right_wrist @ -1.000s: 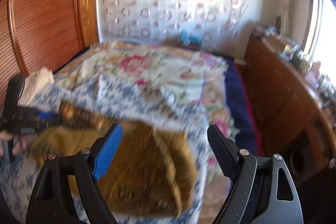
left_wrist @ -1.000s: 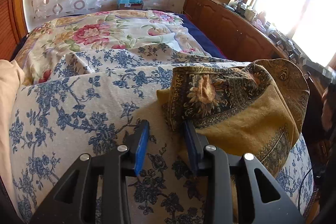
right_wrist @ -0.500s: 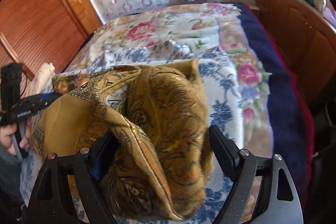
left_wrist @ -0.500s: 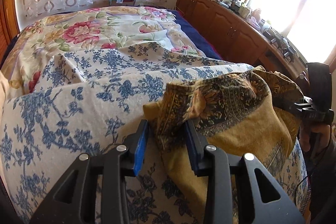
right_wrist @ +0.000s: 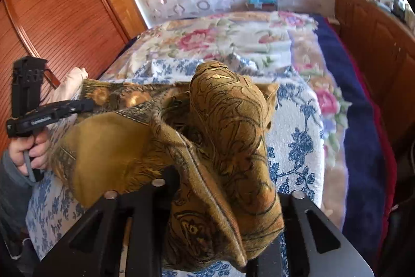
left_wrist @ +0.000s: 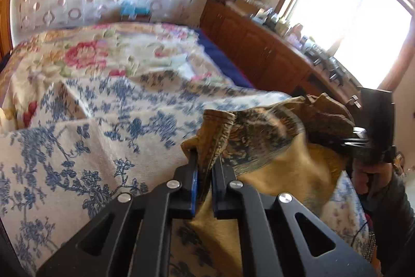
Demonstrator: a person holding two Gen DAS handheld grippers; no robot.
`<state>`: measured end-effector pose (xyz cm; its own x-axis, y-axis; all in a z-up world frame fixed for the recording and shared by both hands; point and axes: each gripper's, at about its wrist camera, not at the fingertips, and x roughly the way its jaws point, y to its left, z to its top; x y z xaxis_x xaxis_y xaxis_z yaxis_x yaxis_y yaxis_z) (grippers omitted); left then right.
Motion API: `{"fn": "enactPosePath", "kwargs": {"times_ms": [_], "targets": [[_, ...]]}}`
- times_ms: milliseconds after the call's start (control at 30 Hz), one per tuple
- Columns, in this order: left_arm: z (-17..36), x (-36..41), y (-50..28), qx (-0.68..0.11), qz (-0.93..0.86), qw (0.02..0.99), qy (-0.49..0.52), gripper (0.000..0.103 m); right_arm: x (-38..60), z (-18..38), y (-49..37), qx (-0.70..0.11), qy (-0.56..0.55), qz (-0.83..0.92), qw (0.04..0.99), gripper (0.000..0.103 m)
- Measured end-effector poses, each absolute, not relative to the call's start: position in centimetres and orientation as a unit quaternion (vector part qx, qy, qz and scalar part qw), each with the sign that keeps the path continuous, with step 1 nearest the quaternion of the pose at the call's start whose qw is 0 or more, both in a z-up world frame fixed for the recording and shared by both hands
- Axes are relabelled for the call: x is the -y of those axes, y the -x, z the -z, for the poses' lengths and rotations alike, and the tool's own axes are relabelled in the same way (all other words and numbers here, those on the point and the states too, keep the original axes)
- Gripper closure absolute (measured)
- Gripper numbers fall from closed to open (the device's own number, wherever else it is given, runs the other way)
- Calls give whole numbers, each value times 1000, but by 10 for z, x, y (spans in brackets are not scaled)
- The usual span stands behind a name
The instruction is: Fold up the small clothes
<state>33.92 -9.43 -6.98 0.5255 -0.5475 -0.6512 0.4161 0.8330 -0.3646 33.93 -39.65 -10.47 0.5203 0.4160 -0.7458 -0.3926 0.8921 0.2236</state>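
A mustard-yellow garment with dark paisley print hangs lifted between both grippers over the blue-flowered bed cover. My left gripper is shut on one bunched edge of it. My right gripper is shut on the other end; cloth drapes over its fingers and hides the tips. The right gripper also shows at the right of the left wrist view, and the left gripper at the left of the right wrist view.
A pink-flowered quilt covers the far half of the bed. A wooden cabinet with clutter runs along the right under the window. A wooden wardrobe stands at the left. A cream cloth lies at the bed's left edge.
Both grippers have closed on the garment and raised it off the bed. The left jaws went from apart around the edge to pinched on it; the right jaws closed on the cloth.
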Motion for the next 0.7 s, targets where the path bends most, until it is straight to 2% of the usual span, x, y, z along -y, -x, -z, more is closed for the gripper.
{"fn": "enactPosePath", "kwargs": {"times_ms": [300,700], "targets": [[-1,33,-274,-303,274,905,122,99,345,41,-316,-357,27,-248,900,87],[-17,-140,-196,-208,113,956,172,99,150,-9,-352,-298,106,-384,867,88]]}}
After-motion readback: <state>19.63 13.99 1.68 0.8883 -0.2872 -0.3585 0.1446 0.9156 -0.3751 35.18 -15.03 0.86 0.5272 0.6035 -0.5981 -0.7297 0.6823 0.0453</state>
